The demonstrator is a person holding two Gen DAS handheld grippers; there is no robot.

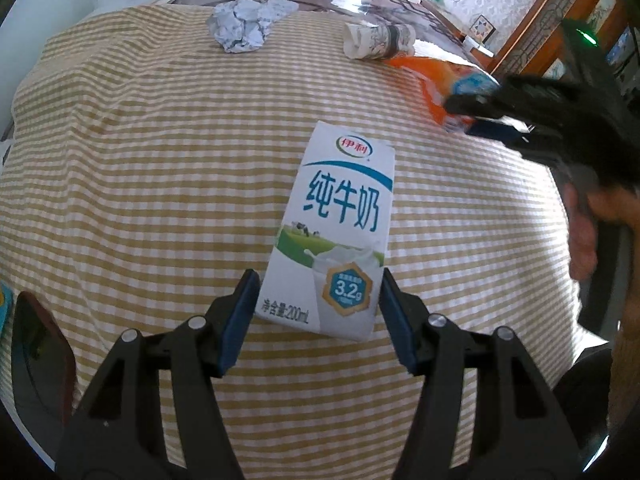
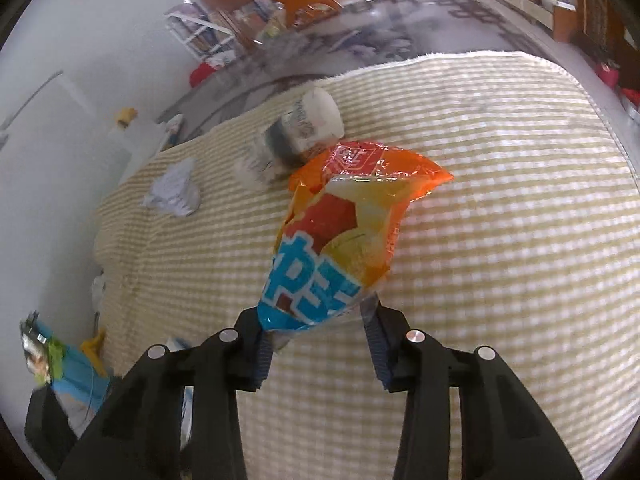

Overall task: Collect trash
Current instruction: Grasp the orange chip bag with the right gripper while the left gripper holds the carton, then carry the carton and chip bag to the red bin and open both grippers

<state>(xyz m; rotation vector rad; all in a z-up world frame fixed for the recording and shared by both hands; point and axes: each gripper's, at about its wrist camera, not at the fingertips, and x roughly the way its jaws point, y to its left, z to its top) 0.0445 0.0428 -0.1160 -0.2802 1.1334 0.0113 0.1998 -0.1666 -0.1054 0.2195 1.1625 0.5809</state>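
The left tongs [image 1: 316,312] straddle the milk carton's [image 1: 334,220] bottom end, open, pads just beside its sides. The carton, at the cloth's centre, looks light and stiff: take it across its narrow sides. The right tongs [image 2: 316,340] grip the crinkly, slippery wrapper's [image 2: 340,236] lower end at the cloth's [image 1: 160,160] three o'clock.

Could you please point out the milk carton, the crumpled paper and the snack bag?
milk carton [image 1: 344,204]: left wrist view, printed front.
crumpled paper [image 1: 244,26]: left wrist view, middle.
snack bag [image 2: 340,232]: right wrist view, orange face.
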